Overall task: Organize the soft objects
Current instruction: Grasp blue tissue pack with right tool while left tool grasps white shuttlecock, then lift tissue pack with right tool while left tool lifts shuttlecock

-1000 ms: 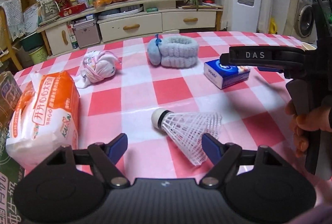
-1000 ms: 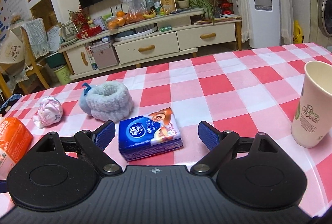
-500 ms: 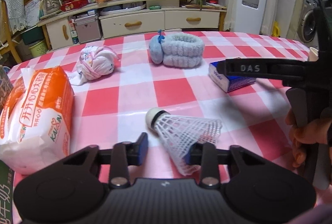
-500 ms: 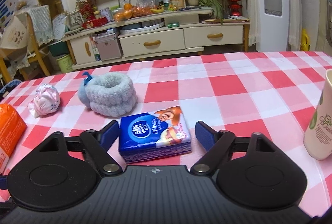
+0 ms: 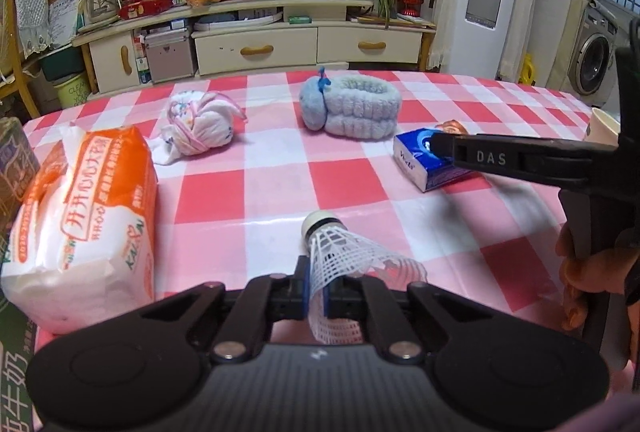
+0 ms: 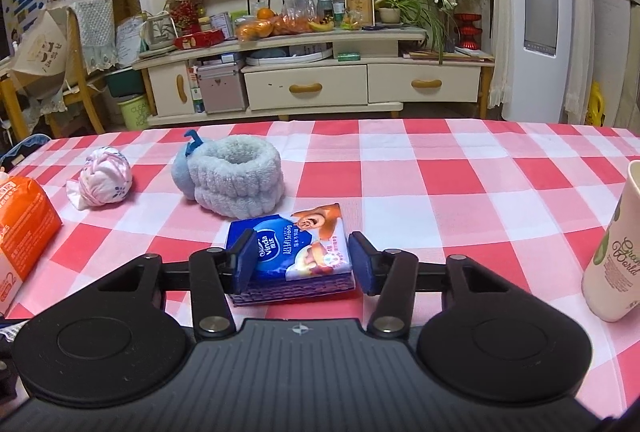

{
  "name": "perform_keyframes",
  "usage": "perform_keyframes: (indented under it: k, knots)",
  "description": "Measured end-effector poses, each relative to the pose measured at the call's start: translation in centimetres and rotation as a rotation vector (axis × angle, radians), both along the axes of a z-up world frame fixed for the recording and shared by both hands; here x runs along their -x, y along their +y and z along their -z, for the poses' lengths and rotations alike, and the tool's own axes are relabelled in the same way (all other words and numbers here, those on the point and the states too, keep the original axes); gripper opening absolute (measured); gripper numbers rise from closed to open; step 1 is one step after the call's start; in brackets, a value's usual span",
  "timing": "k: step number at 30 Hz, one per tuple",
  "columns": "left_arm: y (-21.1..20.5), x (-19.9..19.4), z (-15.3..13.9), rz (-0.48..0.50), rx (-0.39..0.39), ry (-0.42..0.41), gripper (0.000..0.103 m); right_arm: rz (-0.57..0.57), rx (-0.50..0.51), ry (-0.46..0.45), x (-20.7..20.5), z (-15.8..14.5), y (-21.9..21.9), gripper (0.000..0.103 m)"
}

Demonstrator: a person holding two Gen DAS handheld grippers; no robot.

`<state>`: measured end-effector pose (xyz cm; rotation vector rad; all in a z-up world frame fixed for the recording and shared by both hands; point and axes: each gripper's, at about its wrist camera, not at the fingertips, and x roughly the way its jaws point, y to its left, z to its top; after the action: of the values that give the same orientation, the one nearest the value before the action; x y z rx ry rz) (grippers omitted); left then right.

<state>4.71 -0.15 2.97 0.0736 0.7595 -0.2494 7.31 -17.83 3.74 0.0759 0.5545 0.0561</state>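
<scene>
Shuttlecock (image 5: 340,260) skirt pinched between left fingers (image 5: 304,288).

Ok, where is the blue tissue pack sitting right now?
In the right wrist view the blue tissue pack lies on the checked tablecloth between the closing fingers of the right gripper, just in front of the fluffy grey band.
</scene>
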Motion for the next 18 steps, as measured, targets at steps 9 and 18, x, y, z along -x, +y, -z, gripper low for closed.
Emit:
perform_keyframes:
  k: [9, 18]
  knots:
    - [2.1, 1.0, -1.9, -0.019, 0.051, -0.04, 0.003, -0.007, 0.005, -0.014, 0.7, 0.0, 0.0, 0.039]
    - [3.6, 1.7, -3.2, -0.029, 0.088, -0.066, 0.003, -0.034, 0.044, -0.011, 1.1, 0.3, 0.9, 0.034]
